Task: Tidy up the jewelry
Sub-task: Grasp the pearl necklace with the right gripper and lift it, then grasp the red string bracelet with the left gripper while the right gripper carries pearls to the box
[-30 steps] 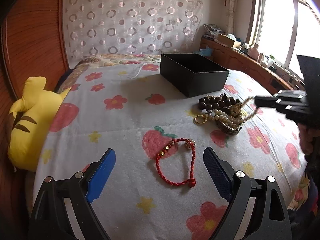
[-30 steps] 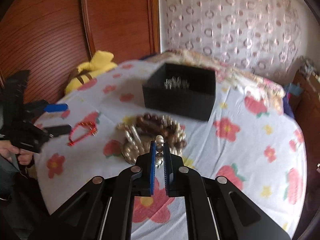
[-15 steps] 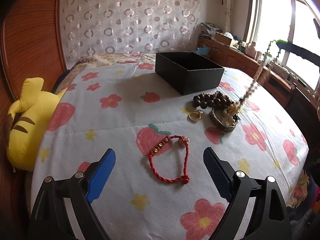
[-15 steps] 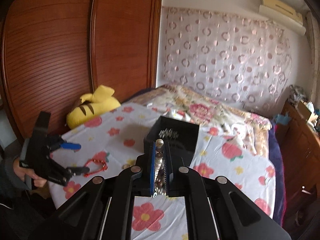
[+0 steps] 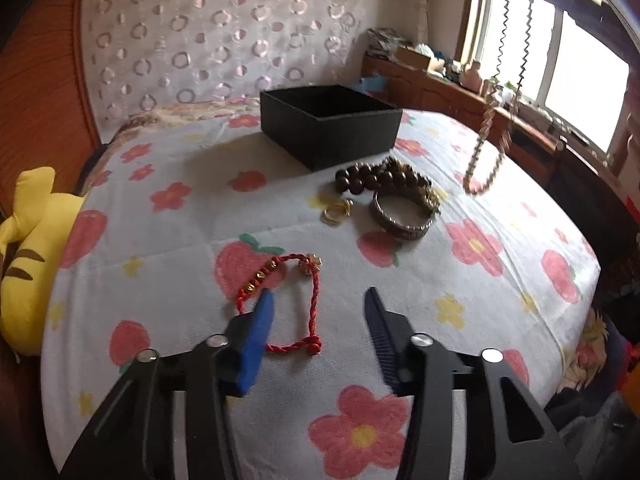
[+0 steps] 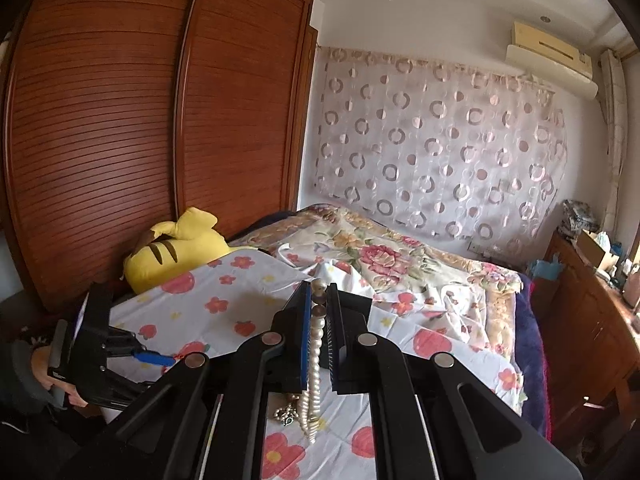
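Note:
My left gripper (image 5: 318, 316) is open, low over the bed, its jaws on either side of a red cord bracelet (image 5: 298, 300); the blue finger (image 5: 260, 320) touches its left side. Beyond lie a gold ring (image 5: 337, 211), a silver bangle (image 5: 402, 216), dark wooden beads (image 5: 372, 178) and an open black box (image 5: 332, 120). My right gripper (image 6: 319, 300) is shut on a pearl necklace (image 6: 314, 360), held high; the strand hangs in the left wrist view (image 5: 486, 152) to the right of the box.
A yellow plush toy (image 5: 20, 256) lies at the bed's left edge by the wooden wardrobe (image 6: 120, 120). A wooden sideboard (image 5: 500, 120) with clutter runs under the window on the right. The left gripper also shows in the right wrist view (image 6: 148, 358).
My right gripper has lifted the pearl necklace off the pile and high above the bed. My left gripper has moved forward over the red bracelet and its jaws have narrowed.

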The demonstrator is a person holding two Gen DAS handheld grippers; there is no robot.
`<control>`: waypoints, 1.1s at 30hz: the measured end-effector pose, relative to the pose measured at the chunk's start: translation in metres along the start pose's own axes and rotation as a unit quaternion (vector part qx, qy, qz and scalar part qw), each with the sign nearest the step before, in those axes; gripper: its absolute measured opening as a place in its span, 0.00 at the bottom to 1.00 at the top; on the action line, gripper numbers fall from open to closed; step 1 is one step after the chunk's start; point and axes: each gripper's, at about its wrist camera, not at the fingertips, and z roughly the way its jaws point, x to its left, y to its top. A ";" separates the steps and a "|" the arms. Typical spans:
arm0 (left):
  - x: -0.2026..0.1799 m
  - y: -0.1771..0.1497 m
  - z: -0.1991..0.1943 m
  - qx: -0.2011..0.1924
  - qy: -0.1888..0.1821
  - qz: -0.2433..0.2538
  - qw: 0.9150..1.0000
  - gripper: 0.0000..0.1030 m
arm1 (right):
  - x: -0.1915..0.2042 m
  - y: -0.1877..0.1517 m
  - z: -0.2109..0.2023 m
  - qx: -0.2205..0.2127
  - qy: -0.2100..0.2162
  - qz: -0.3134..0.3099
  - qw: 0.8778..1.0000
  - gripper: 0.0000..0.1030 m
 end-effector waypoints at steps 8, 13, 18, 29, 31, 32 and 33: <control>-0.002 0.005 0.018 0.028 0.016 0.022 0.999 0.31 | -0.003 -0.003 -0.001 0.005 -0.004 0.002 1.000 0.08; -0.005 0.013 0.025 0.032 0.021 0.036 0.999 0.02 | -0.003 -0.005 0.002 0.009 -0.002 0.003 1.000 0.08; -0.006 0.019 0.018 0.014 0.021 0.045 0.999 0.02 | -0.002 -0.006 0.003 0.009 -0.003 0.002 1.000 0.08; 0.002 0.063 -0.021 -0.060 0.008 0.027 0.998 0.02 | -0.015 0.021 0.018 -0.012 -0.029 -0.005 0.999 0.08; 0.004 0.071 -0.025 -0.069 0.007 0.025 0.997 0.02 | -0.018 0.032 0.022 -0.018 -0.035 -0.007 0.999 0.08; 0.004 0.074 -0.027 -0.072 0.006 0.025 0.997 0.02 | -0.020 0.037 0.025 -0.021 -0.037 -0.008 0.999 0.08; 0.005 0.077 -0.029 -0.075 0.005 0.025 0.997 0.02 | -0.021 0.042 0.029 -0.022 -0.039 -0.009 0.999 0.08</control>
